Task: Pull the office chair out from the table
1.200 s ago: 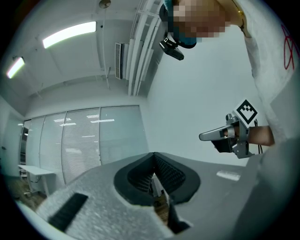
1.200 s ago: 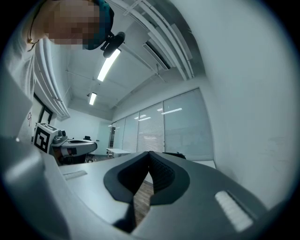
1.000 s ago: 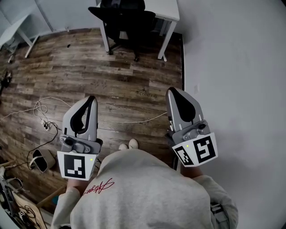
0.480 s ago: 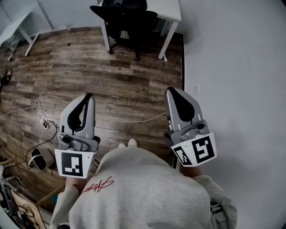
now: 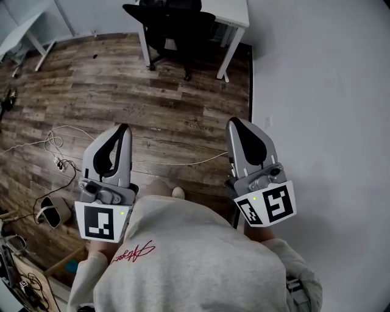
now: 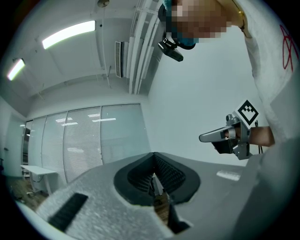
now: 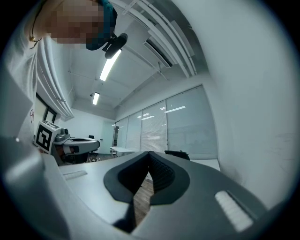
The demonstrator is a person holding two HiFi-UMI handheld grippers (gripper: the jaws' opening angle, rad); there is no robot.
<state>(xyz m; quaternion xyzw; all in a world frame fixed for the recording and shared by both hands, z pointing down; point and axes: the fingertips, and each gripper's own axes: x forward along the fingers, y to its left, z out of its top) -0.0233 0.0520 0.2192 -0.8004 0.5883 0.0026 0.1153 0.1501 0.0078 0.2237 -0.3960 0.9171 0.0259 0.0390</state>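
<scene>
The black office chair (image 5: 169, 24) stands at the far end of the wooden floor, tucked under the white table (image 5: 236, 13). Both grippers are held out level in front of the person, far short of the chair. My left gripper (image 5: 124, 129) is shut with nothing in it. My right gripper (image 5: 234, 124) is also shut and empty. In the right gripper view the chair (image 7: 178, 153) shows small beyond the closed jaws (image 7: 149, 163), beside the table top (image 7: 206, 162). The left gripper view looks past its closed jaws (image 6: 153, 177) at glass walls and the right gripper (image 6: 229, 136).
A white wall (image 5: 329, 91) runs along the right side. Loose cables and a power strip (image 5: 60, 159) lie on the floor at left, and a white cable (image 5: 183, 163) crosses between the grippers. A second white desk (image 5: 21, 36) stands at upper left. A white device (image 5: 49, 212) lies at lower left.
The person's feet have shifted beneath the body and the view has tipped slightly. Both grippers stay shut and in nearly the same place.
</scene>
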